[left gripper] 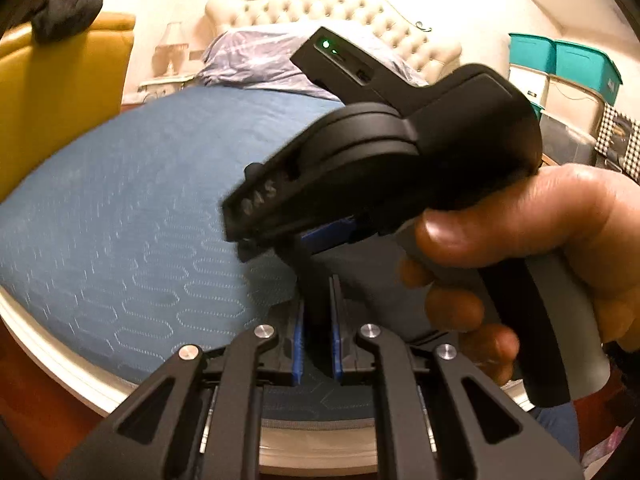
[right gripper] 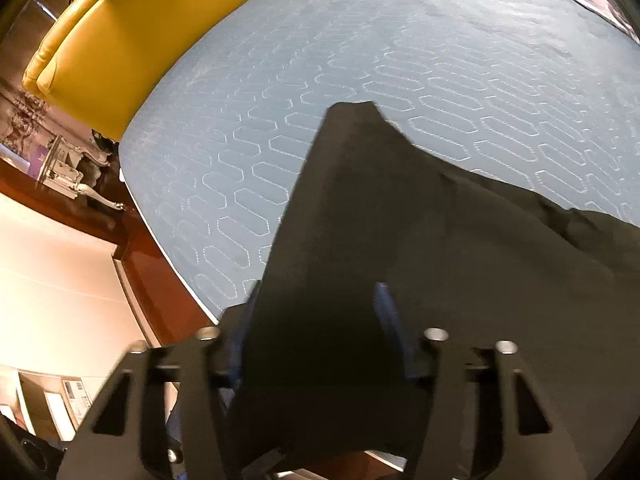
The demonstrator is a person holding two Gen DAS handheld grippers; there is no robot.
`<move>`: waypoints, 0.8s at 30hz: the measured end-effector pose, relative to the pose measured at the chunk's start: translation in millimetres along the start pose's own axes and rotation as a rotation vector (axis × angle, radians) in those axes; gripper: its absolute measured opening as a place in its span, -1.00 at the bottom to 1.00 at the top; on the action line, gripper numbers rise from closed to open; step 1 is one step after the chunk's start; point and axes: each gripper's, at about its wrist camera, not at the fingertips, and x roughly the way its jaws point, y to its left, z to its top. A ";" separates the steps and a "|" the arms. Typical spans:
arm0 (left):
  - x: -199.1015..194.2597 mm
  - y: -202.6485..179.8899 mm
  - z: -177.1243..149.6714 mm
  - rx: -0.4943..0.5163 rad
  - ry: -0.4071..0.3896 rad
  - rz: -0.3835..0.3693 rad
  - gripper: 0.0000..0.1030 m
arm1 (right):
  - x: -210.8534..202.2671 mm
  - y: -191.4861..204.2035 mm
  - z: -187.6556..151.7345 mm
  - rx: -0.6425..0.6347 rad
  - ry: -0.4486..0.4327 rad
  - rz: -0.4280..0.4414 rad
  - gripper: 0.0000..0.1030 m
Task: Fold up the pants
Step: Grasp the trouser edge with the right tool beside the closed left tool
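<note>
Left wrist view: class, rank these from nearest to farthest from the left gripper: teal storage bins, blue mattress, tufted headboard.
1. Blue mattress, directly ahead of the left gripper.
2. Tufted headboard, at the bed's far end.
3. Teal storage bins, far right; too close to the headboard to call.

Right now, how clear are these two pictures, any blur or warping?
Left wrist view: the other gripper is motion-smeared, the blue mattress bulges from fisheye. Right wrist view: the black pants are underexposed, the fingers blurred.

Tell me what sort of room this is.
A bedroom, most likely: a bed with a blue quilted mattress, a cream tufted headboard behind bedding, and a small bedside lamp. Stacked storage bins stand alongside.
</note>
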 end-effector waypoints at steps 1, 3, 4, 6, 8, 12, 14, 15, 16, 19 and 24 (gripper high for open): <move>-0.5 -4.3 1.5 0.009 -0.004 0.000 -0.81 | -4.3 -2.3 -0.6 0.000 -0.007 0.012 -0.34; -4.5 -16.0 5.4 0.034 -0.020 -0.009 -0.81 | -17.3 -9.2 -2.6 0.002 -0.032 0.041 -0.60; -6.2 -25.1 9.6 0.050 -0.032 -0.017 -0.81 | -27.2 -14.9 -4.5 0.009 -0.049 0.058 -0.74; -9.2 -39.2 15.1 0.072 -0.053 -0.033 -0.81 | -46.0 -29.0 -8.3 0.030 -0.084 0.089 -0.86; -10.0 -57.3 24.4 0.077 -0.077 -0.062 -0.65 | -70.7 -50.9 -14.9 0.067 -0.132 0.132 -0.90; -32.0 -84.0 37.6 0.050 -0.148 -0.204 0.47 | -136.9 -126.6 -47.2 0.185 -0.266 0.177 -0.91; -32.3 -90.7 36.4 0.051 -0.125 -0.265 0.47 | -167.2 -170.7 -72.5 0.239 -0.326 0.184 -0.91; -25.5 -93.9 33.5 0.052 -0.104 -0.259 0.47 | -183.0 -198.4 -88.5 0.267 -0.359 0.189 -0.91; -17.7 -92.3 27.8 0.058 -0.077 -0.245 0.47 | -195.8 -224.6 -105.7 0.286 -0.383 0.187 -0.91; 14.1 -86.0 5.1 0.044 0.054 -0.197 0.47 | -209.4 -292.0 -152.9 0.323 -0.413 0.157 -0.91; 50.2 -84.9 -26.1 0.079 0.163 -0.150 0.46 | -186.1 -409.3 -237.3 0.499 -0.420 0.173 -0.91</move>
